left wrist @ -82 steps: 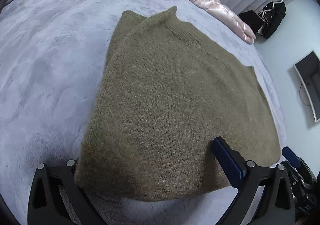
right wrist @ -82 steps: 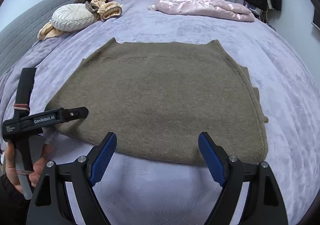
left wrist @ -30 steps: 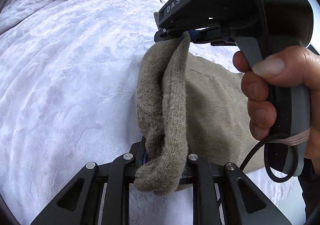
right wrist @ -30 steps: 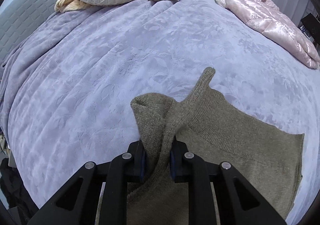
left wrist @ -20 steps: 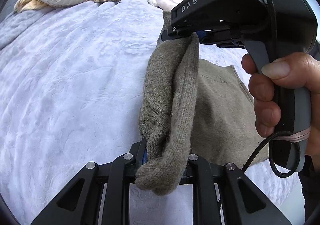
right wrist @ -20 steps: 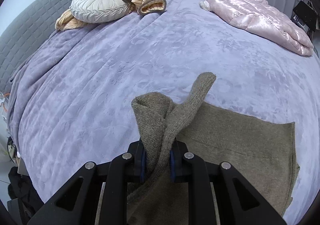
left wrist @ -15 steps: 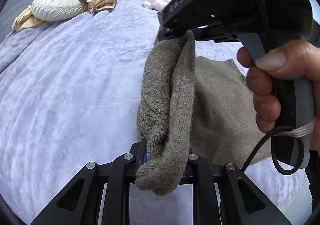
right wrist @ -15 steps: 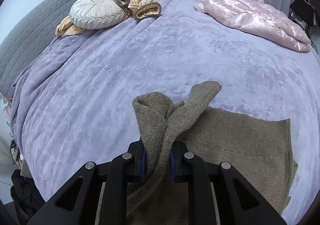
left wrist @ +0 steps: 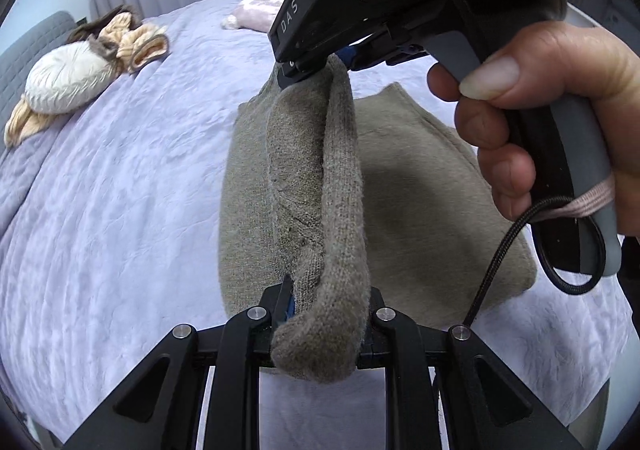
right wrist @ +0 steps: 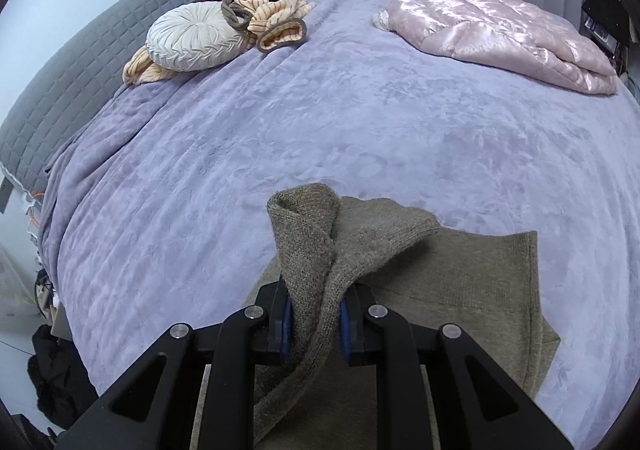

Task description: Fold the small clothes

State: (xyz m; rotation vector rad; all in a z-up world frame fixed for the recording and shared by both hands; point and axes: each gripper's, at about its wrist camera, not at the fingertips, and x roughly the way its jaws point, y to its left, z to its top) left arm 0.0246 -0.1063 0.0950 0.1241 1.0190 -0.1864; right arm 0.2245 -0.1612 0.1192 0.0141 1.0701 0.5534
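- On the bed (right wrist: 360, 121), an olive sweater (left wrist: 420, 209) lies partly flat on the lilac cover, one edge lifted off it and bunched into a ridge.
- Left gripper (left wrist: 324, 314) is clamped on the near end of that ridge; cloth spills over its jaws.
- Right gripper (right wrist: 314, 314) pinches the far end between blue pads, a hand (left wrist: 560, 121) round its grey handle.
- Farther off lie a pink jacket (right wrist: 500, 33), a round pillow (right wrist: 192, 37) and a striped garment (right wrist: 272, 17) by the grey headboard (right wrist: 80, 61).
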